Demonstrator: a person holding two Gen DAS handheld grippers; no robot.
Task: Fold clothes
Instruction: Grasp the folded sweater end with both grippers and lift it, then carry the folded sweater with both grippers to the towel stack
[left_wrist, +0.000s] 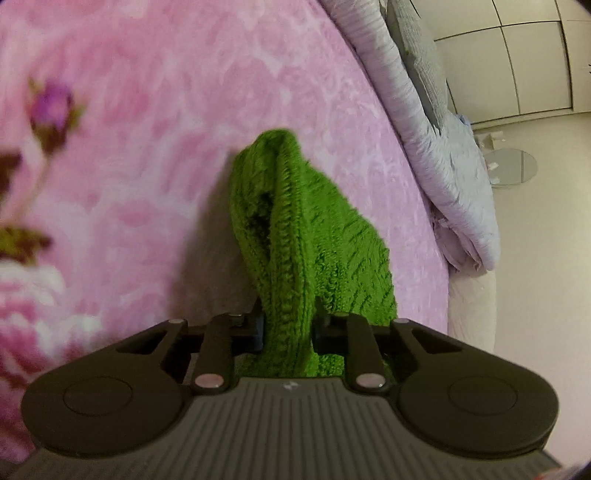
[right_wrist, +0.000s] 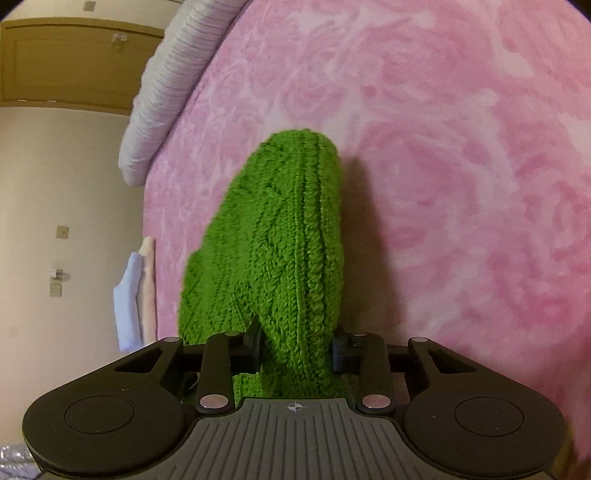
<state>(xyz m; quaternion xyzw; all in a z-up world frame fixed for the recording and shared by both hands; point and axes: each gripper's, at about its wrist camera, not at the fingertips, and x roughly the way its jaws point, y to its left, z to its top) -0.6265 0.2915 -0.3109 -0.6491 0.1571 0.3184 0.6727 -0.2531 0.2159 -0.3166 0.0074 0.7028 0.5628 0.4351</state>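
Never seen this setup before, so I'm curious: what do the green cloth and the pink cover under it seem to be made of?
The green cloth looks like thick fluffy chenille or terry: a fuzzy looped pile with ribbed, stitched rows, matte. Both the left gripper and the right gripper pinch it. The pink cover looks like soft plush fleece: a slight sheen and a printed rose pattern. The exact fibres cannot be told.

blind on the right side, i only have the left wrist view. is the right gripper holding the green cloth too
Observer: Yes, the right gripper is shut on the green knit cloth, which bunches up between its fingers.
Operator: whats to the left of the bed on that side
Observer: A beige wall with a brown door frame near the top.
Operator: anything hanging off the bed edge there
Observer: Pale blue and cream fabric shows at the edge of the pink blanket.
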